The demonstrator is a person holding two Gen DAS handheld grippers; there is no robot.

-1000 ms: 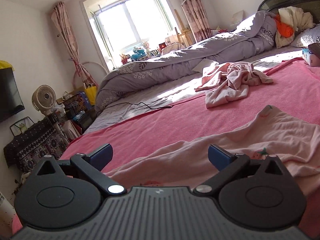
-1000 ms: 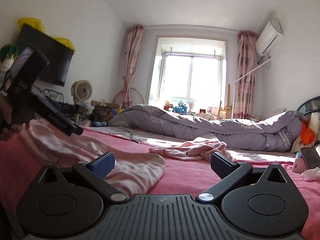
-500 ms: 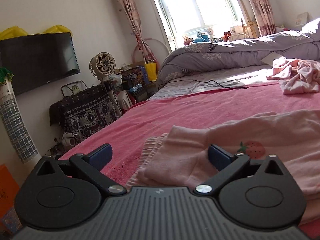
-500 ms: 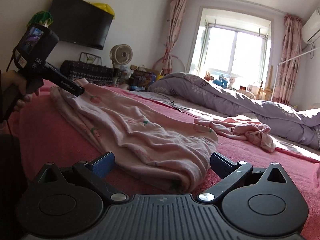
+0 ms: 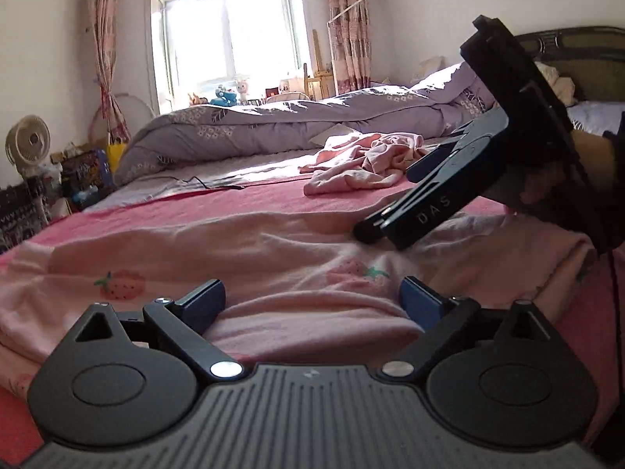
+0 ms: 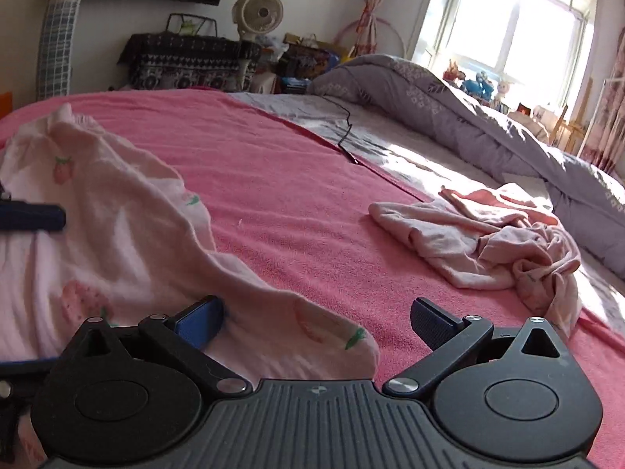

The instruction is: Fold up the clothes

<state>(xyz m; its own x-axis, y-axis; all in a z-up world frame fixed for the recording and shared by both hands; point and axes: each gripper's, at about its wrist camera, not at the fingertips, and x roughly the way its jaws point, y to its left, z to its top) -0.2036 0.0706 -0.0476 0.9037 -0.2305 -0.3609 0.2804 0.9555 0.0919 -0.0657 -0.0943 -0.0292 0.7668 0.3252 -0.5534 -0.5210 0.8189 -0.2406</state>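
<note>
Strawberry garment (image 5: 273,250) lies crosswise just ahead of both; L gripper (image 5: 312,297) closing, cloth between, ungripped; R gripper (image 6: 316,320) released, at its end

Now lowered onto the strawberry garment (image 5: 273,258), left gripper (image 5: 312,299), jaws closing slightly around a raised fold. Swung across from the far end, right gripper (image 6: 316,318), now astride the garment's edge at 6 o'clock, visible at 2 o'clock from the left camera.
</note>
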